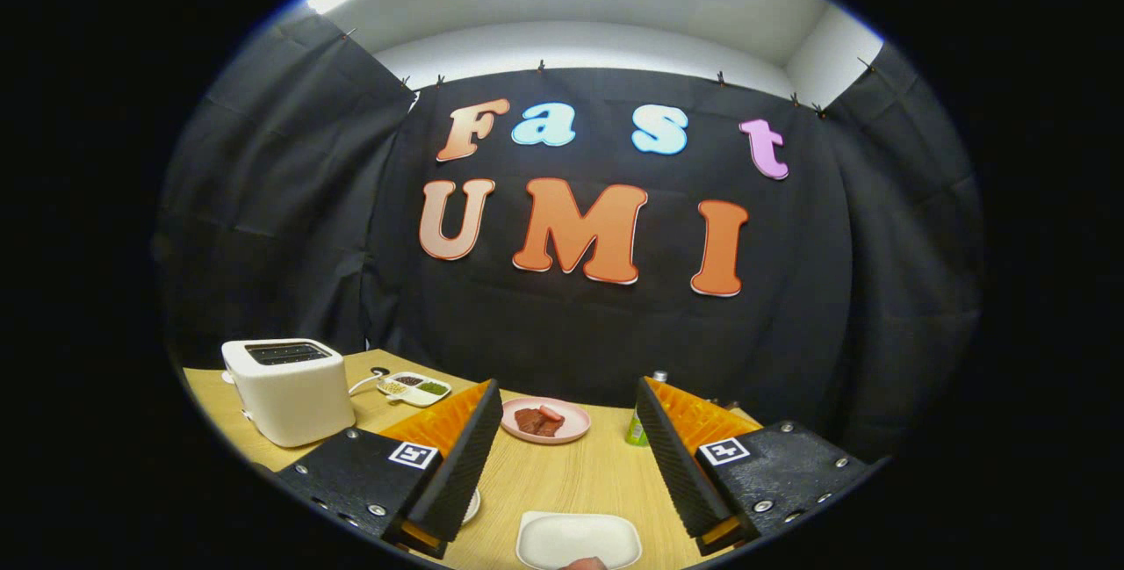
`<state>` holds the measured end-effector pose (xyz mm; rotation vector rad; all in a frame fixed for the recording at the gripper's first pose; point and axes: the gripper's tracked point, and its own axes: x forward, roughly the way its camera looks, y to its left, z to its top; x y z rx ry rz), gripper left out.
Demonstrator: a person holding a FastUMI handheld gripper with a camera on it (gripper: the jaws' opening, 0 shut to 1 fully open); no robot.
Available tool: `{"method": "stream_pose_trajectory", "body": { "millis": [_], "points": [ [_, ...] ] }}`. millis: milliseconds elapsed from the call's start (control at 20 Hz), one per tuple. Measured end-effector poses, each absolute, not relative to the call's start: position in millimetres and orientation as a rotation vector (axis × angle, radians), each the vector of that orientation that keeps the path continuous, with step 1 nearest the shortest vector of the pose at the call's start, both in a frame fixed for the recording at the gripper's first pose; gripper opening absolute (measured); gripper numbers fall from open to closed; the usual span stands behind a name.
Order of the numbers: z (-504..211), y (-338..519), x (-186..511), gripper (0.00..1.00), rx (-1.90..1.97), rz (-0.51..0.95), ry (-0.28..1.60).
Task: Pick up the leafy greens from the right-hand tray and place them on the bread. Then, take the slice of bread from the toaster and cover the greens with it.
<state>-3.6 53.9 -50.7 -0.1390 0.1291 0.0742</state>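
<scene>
My gripper hovers over the wooden table, open, with nothing between its fingers. A white toaster stands to the left, beyond the left finger; I cannot tell whether bread sits in its slots. Just below the fingertips lies a white rectangular tray with a small brownish bit at its near rim. The leafy greens and the bread are hidden from me.
A pink plate with reddish meat pieces sits ahead between the fingers. A white divided dish with seeds and green bits lies right of the toaster. A green bottle stands by the right finger. Black cloth walls close the back.
</scene>
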Motion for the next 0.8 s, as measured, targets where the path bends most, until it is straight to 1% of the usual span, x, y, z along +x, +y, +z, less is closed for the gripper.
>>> {"method": "stream_pose_trajectory", "body": {
  "millis": [300, 550, 800],
  "points": [
    [-30, 62, -13, 0.94, -0.103, 0.091, 0.056],
    [-46, 64, -7, 0.96, -0.092, 0.093, 0.064],
    [-39, 60, -8, 0.97, -0.099, 0.082, 0.032]
  ]
}}
